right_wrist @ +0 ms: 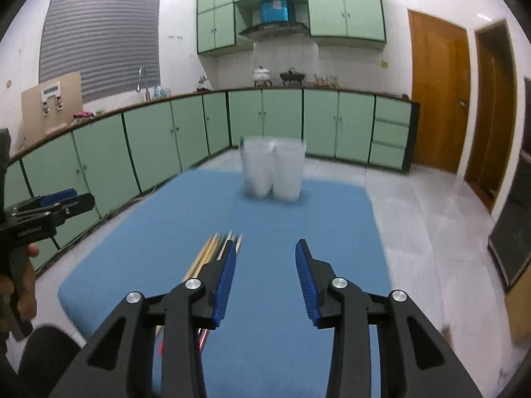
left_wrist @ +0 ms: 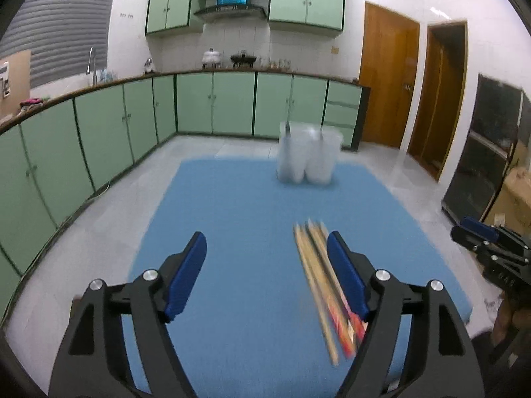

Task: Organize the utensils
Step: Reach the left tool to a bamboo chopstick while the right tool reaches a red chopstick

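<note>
Several chopsticks (left_wrist: 318,285) lie in a bundle on the blue mat (left_wrist: 239,205), between my two grippers. Both left gripper (left_wrist: 267,255) and right gripper (right_wrist: 265,265) have jaws apart and hold nothing. Clear plastic containers (right_wrist: 272,172) stand at the mat's far edge.

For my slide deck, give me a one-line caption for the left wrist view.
Open left tongs over a blue mat, chopsticks beside them, translucent cups beyond.
</note>
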Motion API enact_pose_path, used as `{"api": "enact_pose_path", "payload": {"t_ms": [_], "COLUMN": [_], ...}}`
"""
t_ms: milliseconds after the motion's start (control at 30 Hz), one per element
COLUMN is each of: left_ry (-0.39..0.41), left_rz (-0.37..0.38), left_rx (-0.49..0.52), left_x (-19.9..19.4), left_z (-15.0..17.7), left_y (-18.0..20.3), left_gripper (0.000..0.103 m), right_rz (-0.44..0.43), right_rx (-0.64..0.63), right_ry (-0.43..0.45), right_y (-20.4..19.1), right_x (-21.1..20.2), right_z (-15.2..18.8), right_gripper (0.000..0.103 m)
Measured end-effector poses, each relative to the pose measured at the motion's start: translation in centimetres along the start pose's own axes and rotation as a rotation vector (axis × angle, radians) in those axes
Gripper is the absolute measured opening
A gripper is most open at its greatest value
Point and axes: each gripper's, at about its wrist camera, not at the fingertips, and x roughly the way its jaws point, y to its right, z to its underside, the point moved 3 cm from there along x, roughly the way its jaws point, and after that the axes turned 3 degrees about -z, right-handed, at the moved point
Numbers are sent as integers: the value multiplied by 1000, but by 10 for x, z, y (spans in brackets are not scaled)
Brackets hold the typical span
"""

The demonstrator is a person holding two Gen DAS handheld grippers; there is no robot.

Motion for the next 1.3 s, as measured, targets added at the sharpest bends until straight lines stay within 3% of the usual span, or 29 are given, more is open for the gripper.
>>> {"api": "enact_pose_path", "payload": {"t_ms": [133,333,600,733,1000,1300], "left_ry": [-52,-87,-88,-126,-184,-232], "left_rz": [-17,-35,-48,-22,18,-31], "left_rx": [-22,-43,-57,-30,64,66], "left_x": [-11,-9,-8,3,24,51], "left_z": [57,89,93,99,115,122], "left_y": [3,0,-12,2,40,47], "left_gripper": [73,73,76,76,76,74], "right_rz": [0,-22,-10,37,39,41], "right_rx": [28,1,-35,14,50,21], "right_ry": [-68,-124,-127,-119,-115,-89], "right_y": [-19,-44,-53,-35,-13,-16], "right_x": [6,30,48,51,44,48], "right_z": [63,99,103,101,104,104], "right_gripper": [37,35,34,32,32,33]}}
